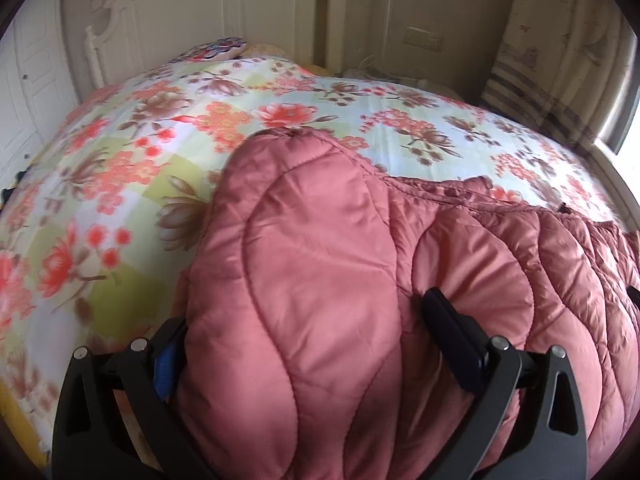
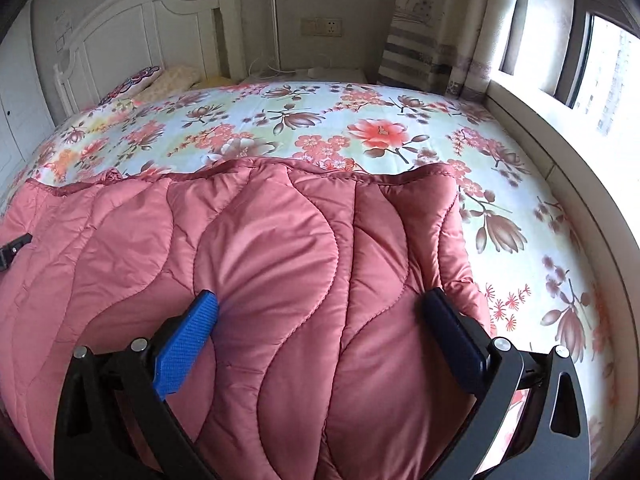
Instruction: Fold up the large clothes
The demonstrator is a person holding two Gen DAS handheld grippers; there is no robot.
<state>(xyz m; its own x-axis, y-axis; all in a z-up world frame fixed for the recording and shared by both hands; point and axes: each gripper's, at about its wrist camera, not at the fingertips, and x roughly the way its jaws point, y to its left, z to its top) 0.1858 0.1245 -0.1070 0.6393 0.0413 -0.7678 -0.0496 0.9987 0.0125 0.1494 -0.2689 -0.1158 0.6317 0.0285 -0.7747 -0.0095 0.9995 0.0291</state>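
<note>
A large pink quilted garment (image 1: 320, 240) lies across the near half of a bed with a floral sheet (image 1: 120, 152). In the left wrist view its left end bulges up between the fingers of my left gripper (image 1: 308, 308), which is shut on the thick padding; the blue left pad (image 1: 164, 368) is mostly hidden by fabric. In the right wrist view the garment's (image 2: 272, 248) right end sits squeezed between the fingers of my right gripper (image 2: 320, 296), with creases fanning out from the blue pad (image 2: 184, 344). The garment's hemmed far edge (image 2: 224, 168) runs across the bed.
The floral sheet (image 2: 360, 120) stretches back to a white headboard (image 2: 132, 28) with pillows (image 2: 140, 80). A curtain (image 2: 432, 32) and a window ledge (image 2: 560, 152) border the bed's right side. A black part of the other gripper (image 2: 14, 250) shows at the left edge.
</note>
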